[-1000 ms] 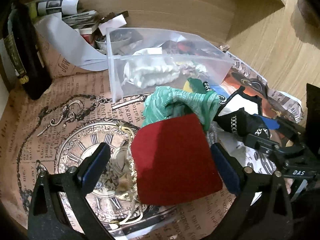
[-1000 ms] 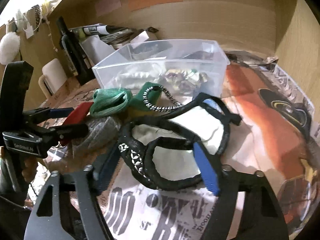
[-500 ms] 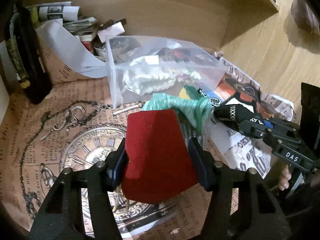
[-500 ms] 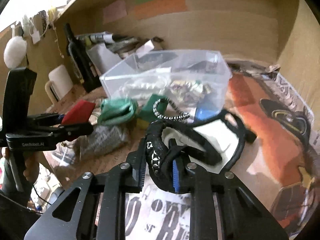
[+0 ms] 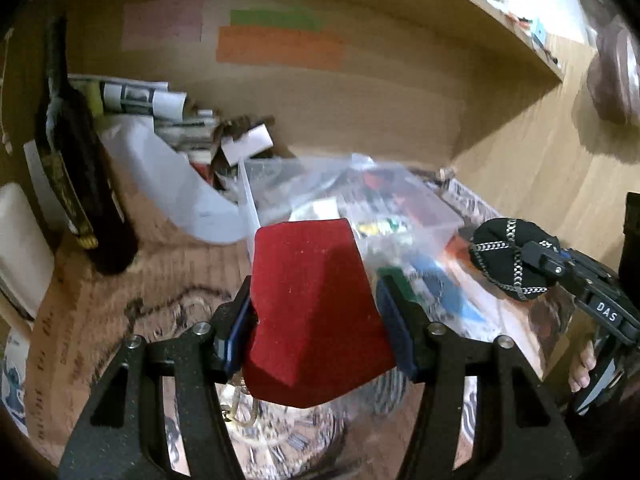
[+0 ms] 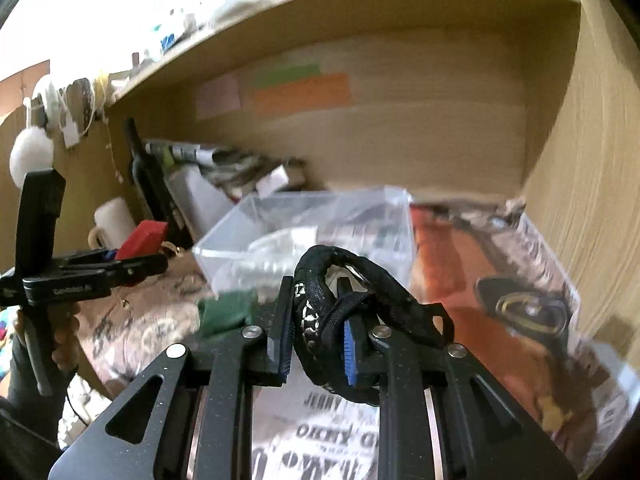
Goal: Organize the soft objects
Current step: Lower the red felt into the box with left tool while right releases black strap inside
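Note:
My left gripper (image 5: 316,320) is shut on a red felt pad (image 5: 312,312) and holds it up in front of the clear plastic bin (image 5: 400,216). The pad also shows in the right wrist view (image 6: 142,236). My right gripper (image 6: 316,344) is shut on a black fabric band with silver trim (image 6: 356,304), lifted above the paper-covered shelf. In the left wrist view the band (image 5: 508,256) hangs bunched at the right. The bin (image 6: 304,232) holds white and mixed soft items. A green soft item (image 6: 226,312) lies in front of it.
A dark bottle (image 5: 76,164) stands at the left, with rolled papers (image 5: 136,96) and a white sheet behind. A white mug (image 6: 114,220) is left of the bottle. Wooden back wall with coloured sticky notes (image 5: 280,46); a side wall closes the right.
Both grippers closed on their items and lifted them: the left on the red pad, the right on the black band. Both views have tilted up toward the bin and back wall.

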Demonstrator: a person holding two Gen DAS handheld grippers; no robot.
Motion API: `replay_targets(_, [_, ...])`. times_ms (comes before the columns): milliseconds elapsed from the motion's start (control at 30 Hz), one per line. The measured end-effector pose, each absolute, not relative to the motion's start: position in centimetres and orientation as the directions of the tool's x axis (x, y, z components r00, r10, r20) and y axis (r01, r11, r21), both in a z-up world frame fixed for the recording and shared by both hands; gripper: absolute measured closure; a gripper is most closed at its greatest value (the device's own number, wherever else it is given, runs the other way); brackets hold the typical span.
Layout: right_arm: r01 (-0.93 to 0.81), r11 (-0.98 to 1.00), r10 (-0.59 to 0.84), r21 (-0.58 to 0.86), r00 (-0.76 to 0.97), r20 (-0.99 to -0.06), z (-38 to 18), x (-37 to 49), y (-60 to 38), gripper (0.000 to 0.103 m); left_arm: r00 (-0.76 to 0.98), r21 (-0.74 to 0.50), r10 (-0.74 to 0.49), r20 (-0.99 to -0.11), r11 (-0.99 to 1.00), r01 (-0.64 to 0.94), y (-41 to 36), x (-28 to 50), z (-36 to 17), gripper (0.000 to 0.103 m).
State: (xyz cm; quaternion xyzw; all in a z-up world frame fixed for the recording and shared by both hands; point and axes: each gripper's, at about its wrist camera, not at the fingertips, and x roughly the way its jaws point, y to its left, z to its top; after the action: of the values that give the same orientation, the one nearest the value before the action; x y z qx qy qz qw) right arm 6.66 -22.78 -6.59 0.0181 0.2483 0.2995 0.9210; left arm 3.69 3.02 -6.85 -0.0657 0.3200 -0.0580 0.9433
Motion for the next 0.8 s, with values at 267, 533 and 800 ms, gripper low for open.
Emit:
replay_targets(267, [-0.550,0.820,0.565,0.155,0.740,-0.363,-3.6,8.7,-22.2,0.085,0.805,-0.145,-0.133,-0.578,0.988,0.059,3.2,7.1,-5.0,0.044])
replay_targets(533, [-0.575,0.808,0.579,0.127,0.737,-0.349,-2.3,12.0,-19.9,0.085,0.804,-0.121,-0.115,-0.584,0.991,0.053,2.9,11.5,-4.2,0.044])
replay_targets(800, [-0.599,0.789,0.593,0.132,0.688,-0.418,-3.3,16.6,-16.6,0.085,0.753,-0.132,-0.134,-0.644,0.989,0.063,2.2,16.7,-5.5,0.044])
